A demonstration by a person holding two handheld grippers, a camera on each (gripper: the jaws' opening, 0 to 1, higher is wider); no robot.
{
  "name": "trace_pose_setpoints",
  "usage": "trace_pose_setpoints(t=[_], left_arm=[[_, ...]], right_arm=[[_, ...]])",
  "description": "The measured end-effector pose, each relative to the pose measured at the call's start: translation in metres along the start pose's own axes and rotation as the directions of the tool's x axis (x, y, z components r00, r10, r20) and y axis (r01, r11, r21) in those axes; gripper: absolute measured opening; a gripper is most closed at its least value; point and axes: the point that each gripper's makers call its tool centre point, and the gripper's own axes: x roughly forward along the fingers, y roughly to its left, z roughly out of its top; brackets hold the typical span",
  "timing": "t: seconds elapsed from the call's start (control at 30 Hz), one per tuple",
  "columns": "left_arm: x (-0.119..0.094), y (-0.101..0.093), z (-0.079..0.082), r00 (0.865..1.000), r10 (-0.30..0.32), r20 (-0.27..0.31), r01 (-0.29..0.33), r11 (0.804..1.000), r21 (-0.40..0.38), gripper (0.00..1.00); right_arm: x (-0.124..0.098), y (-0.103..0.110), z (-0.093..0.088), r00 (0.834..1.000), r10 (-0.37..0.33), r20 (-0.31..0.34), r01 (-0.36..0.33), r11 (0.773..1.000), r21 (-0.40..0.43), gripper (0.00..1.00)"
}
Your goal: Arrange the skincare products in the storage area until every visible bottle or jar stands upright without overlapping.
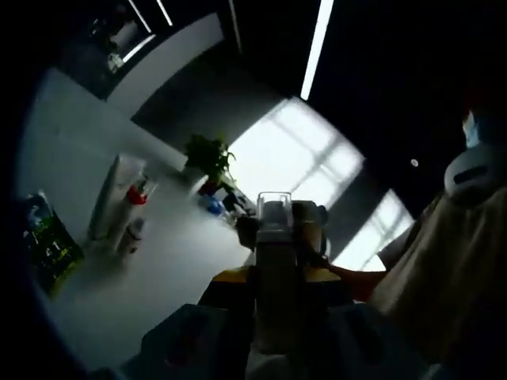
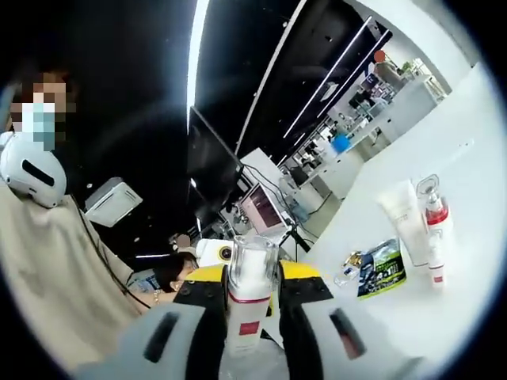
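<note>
The right gripper is clamped on a clear-capped white bottle with a red label band, upright between its jaws. Ahead and right of it, on the white table, stand a white squeeze tube and a red-collared pump bottle, touching; a dark green sachet lies nearer.

The left gripper grips a clear-capped pale bottle. Ahead to its left stand the tube and pump bottle, with a small green potted plant beyond.

The right claw grips a clear-capped white bottle with a red label; on the white bench stand a white tube and a red-collared pump bottle.
</note>
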Motion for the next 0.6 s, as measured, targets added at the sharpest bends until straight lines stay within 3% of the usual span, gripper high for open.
trace_pose_setpoints(t=[0.2,0.33,0.47,0.57,0.6], left_arm=[[-0.001,0.005,0.005,1.0,0.021,0.012,-0.021,1.0,0.007,0.17],[-0.003,0.03,0.007,0.985,0.172,0.016,-0.173,0.984,0.053,0.2],[-0.001,0.041,0.005,0.964,0.265,-0.017,-0.261,0.958,0.121,0.21],[0.001,0.047,0.006,0.936,0.351,-0.032,-0.337,0.918,0.208,0.22],[-0.001,0.054,0.006,0.915,0.401,-0.039,-0.38,0.893,0.242,0.22]], right_arm=[[0.0,-0.003,0.003,0.999,-0.045,0.003,0.045,0.999,-0.023,0.21],[-0.003,-0.023,0.0,0.982,-0.186,-0.032,0.184,0.98,-0.07,0.2],[-0.003,-0.036,0.0,0.955,-0.292,-0.044,0.285,0.95,-0.124,0.19],[-0.002,-0.042,0.003,0.933,-0.358,-0.029,0.353,0.929,-0.111,0.19],[-0.002,-0.044,0.004,0.926,-0.376,-0.026,0.371,0.922,-0.114,0.19]])
